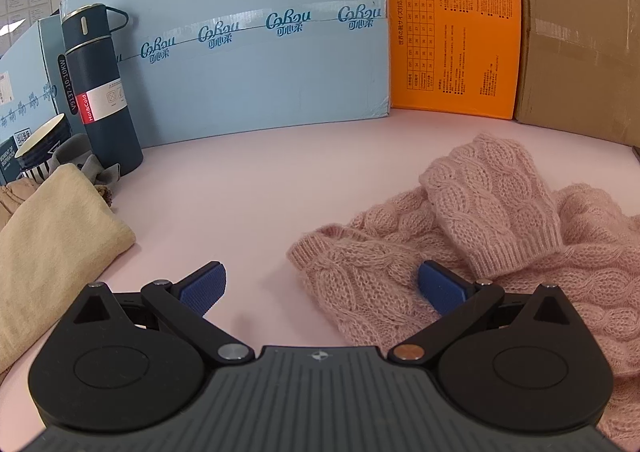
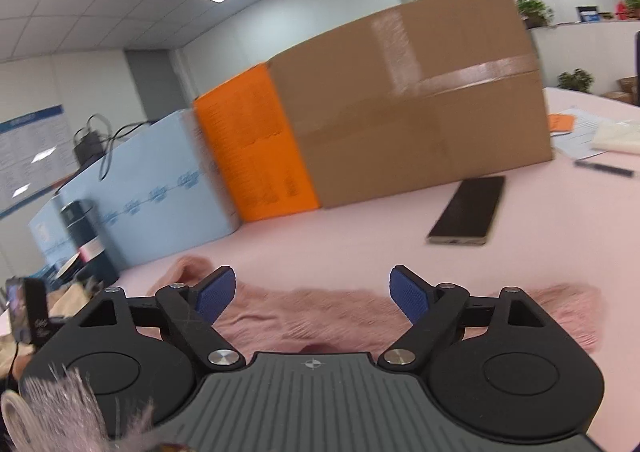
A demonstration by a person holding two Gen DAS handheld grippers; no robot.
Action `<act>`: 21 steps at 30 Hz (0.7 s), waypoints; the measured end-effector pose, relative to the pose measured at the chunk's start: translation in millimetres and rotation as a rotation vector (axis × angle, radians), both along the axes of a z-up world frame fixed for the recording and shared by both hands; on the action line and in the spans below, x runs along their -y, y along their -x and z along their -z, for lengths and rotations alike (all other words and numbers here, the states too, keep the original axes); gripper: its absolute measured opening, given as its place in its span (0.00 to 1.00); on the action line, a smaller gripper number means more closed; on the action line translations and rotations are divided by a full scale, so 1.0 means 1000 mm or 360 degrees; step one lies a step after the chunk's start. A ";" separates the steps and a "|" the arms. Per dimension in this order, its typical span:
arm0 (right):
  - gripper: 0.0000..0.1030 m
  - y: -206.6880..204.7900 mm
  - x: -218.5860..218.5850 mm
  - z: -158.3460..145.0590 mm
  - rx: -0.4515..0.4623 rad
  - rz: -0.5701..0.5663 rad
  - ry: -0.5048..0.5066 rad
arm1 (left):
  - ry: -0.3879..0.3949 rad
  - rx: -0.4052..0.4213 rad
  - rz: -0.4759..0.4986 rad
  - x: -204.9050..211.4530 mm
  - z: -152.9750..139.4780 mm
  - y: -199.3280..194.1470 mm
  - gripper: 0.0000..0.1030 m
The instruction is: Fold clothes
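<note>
A pink cable-knit sweater (image 1: 500,236) lies on the pink table (image 1: 260,187), with one sleeve folded back over the body. My left gripper (image 1: 320,288) is open just above the table. Its right pad (image 1: 440,288) is over the sweater's near left edge and its left pad (image 1: 204,288) is over bare table. In the right wrist view the same sweater (image 2: 320,316) shows blurred below my right gripper (image 2: 312,296). That gripper is open with nothing between its pads. A folded beige garment (image 1: 52,244) lies at the left.
A light blue box (image 1: 260,59), an orange box (image 1: 452,27) and a brown carton (image 1: 580,43) wall the back of the table. A dark flask (image 1: 100,91) and a bowl (image 1: 40,143) stand at the left. A phone (image 2: 468,211), a pen (image 2: 604,169) and papers (image 2: 592,131) lie at the right.
</note>
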State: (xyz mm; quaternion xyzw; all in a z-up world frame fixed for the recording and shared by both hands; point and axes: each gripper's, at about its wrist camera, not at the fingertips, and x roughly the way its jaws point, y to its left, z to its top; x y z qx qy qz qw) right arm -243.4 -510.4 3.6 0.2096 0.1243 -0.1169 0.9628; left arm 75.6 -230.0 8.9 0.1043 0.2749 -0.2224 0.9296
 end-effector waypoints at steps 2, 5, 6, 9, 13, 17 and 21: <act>0.82 -0.010 -0.014 0.003 -0.0038 -0.0109 0.0008 | 0.0031 -0.0034 -0.0022 -0.003 0.000 -0.004 1.00; 0.82 -0.018 -0.041 -0.003 -0.0084 -0.0268 0.0029 | 0.0078 -0.0089 -0.0051 -0.008 0.000 -0.009 1.00; 0.83 -0.019 -0.051 -0.005 -0.0089 -0.0312 0.0043 | 0.0092 -0.0104 -0.0061 -0.010 0.000 -0.011 1.00; 0.89 -0.021 -0.070 -0.007 -0.0134 -0.0398 0.0128 | 0.0110 -0.0124 -0.0092 -0.013 0.000 -0.014 1.00; 0.89 -0.028 -0.083 -0.002 -0.0217 -0.0407 0.0266 | 0.0128 -0.0095 -0.0102 -0.014 -0.002 -0.011 1.00; 0.42 -0.042 -0.097 0.005 -0.0302 -0.0472 0.0375 | 0.0205 -0.0092 -0.0138 -0.022 -0.007 -0.012 1.00; 0.34 -0.043 -0.125 0.003 -0.0270 -0.0608 0.0469 | 0.0308 -0.0141 -0.0191 -0.032 -0.009 -0.018 1.00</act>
